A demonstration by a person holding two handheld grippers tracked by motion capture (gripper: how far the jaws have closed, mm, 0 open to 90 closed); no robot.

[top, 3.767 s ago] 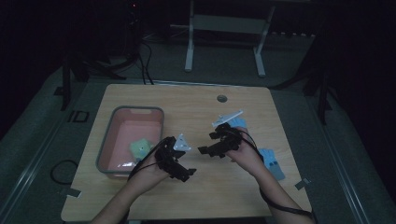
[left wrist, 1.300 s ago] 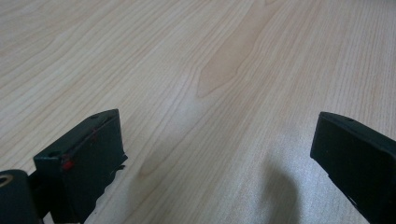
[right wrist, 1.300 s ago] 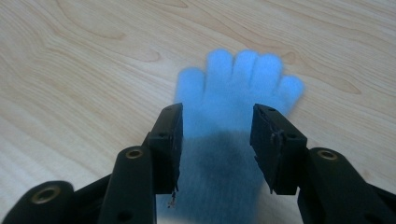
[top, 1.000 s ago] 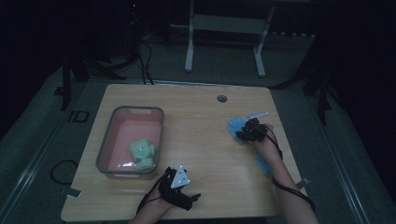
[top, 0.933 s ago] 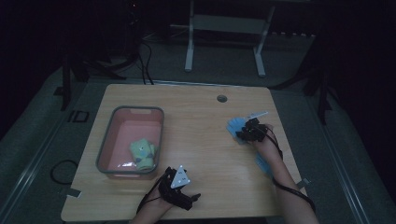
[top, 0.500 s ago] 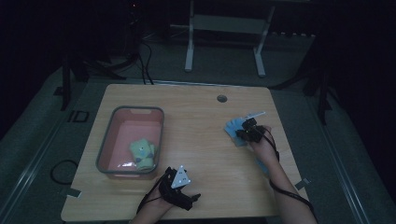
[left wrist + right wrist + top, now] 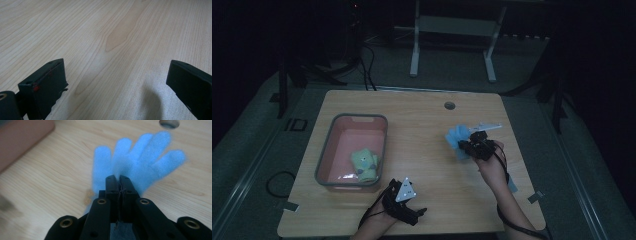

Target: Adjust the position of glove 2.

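Dark room, light wood bench [image 7: 422, 125]. Pink bin [image 7: 337, 145] at bench left holds a pale green glove [image 7: 364, 165]. Right claw [image 7: 119, 178] clamped tight on a blue glove [image 7: 140, 160], jaws just closed on its cuff, fingers fanned out ahead of the tips, lifted off the bench at right. Left claw [image 7: 115, 80] wide open, nothing between jaws, at the near edge. No readable writing.

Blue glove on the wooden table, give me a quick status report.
Right gripper shut on the blue fuzzy glove, lifting it off the wooden table. Left gripper open, resting low over bare wood. Path to the pink bin unobstructed.
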